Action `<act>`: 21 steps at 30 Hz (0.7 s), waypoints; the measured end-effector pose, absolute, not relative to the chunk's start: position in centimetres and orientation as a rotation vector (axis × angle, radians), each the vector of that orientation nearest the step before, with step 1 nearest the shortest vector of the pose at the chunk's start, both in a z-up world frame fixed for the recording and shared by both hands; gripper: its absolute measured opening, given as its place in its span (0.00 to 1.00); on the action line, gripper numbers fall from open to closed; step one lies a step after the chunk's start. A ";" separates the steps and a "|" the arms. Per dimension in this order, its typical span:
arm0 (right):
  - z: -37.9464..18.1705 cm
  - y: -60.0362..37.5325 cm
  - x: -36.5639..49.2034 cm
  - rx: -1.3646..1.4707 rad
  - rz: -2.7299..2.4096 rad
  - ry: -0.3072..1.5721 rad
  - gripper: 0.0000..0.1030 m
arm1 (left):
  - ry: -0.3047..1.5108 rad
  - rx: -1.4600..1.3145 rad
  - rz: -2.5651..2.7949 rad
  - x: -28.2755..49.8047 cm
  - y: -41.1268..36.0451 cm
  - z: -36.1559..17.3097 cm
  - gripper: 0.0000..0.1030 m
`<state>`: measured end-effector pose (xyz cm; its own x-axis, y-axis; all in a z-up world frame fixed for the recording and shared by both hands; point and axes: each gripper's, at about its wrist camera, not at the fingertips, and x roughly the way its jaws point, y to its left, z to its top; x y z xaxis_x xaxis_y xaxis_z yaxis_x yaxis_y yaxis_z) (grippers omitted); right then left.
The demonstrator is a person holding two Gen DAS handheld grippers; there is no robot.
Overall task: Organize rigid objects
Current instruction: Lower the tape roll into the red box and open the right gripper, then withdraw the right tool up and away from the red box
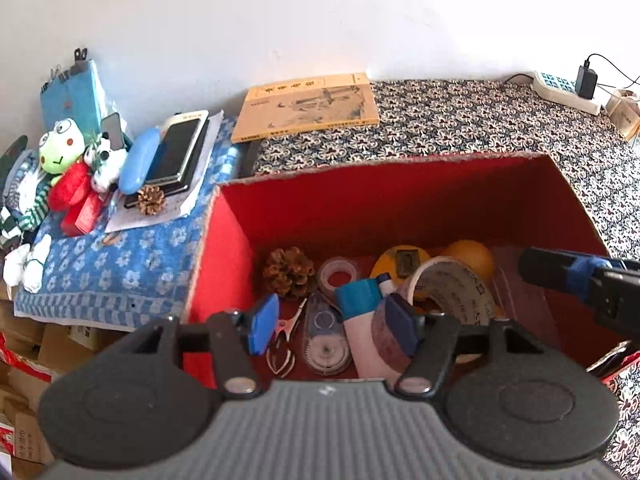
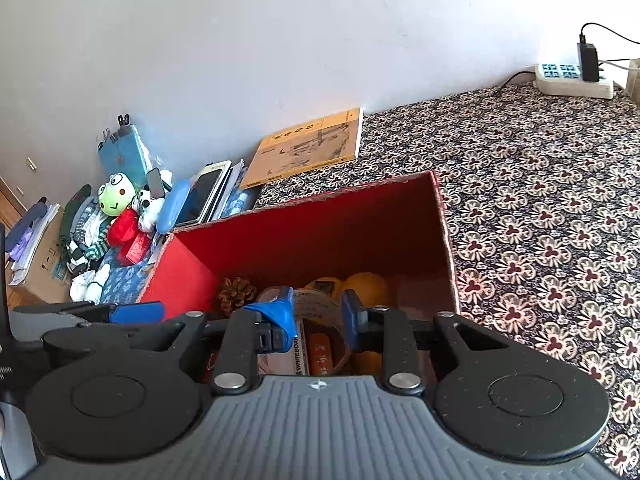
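Note:
A red box (image 1: 400,200) stands open on the patterned cloth. Inside lie a pine cone (image 1: 289,272), a clear tape roll (image 1: 338,274), a large tape roll (image 1: 452,284), an orange ball (image 1: 470,258), a yellow disc (image 1: 400,260), a correction-tape dispenser (image 1: 324,340), a metal clip (image 1: 286,336) and a white bottle with a blue cap (image 1: 360,328). My left gripper (image 1: 334,328) hangs open over the box's near left part and holds nothing. My right gripper (image 2: 318,316) hovers over the red box (image 2: 320,232), pads apart, nothing pressed between them.
Left of the box, a blue cloth carries a second pine cone (image 1: 151,199), a phone (image 1: 180,152), a blue case (image 1: 138,160) and a plush frog (image 1: 60,152). A yellow book (image 1: 306,106) lies by the wall. A power strip (image 2: 572,80) sits at the far right.

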<state>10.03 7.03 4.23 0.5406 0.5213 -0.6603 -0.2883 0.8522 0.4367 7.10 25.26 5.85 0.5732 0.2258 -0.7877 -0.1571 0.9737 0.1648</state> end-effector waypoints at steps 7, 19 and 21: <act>5.0 6.2 8.5 0.294 0.468 0.864 0.08 | 0.910 0.088 0.234 5.6 24.9 6.9 0.68; 6.1 4.8 4.9 0.281 0.406 0.835 0.09 | 0.870 0.117 0.222 2.7 22.6 8.6 0.76; 6.0 4.3 4.3 0.285 0.389 0.834 0.09 | 0.874 0.115 0.214 2.4 22.2 8.6 0.76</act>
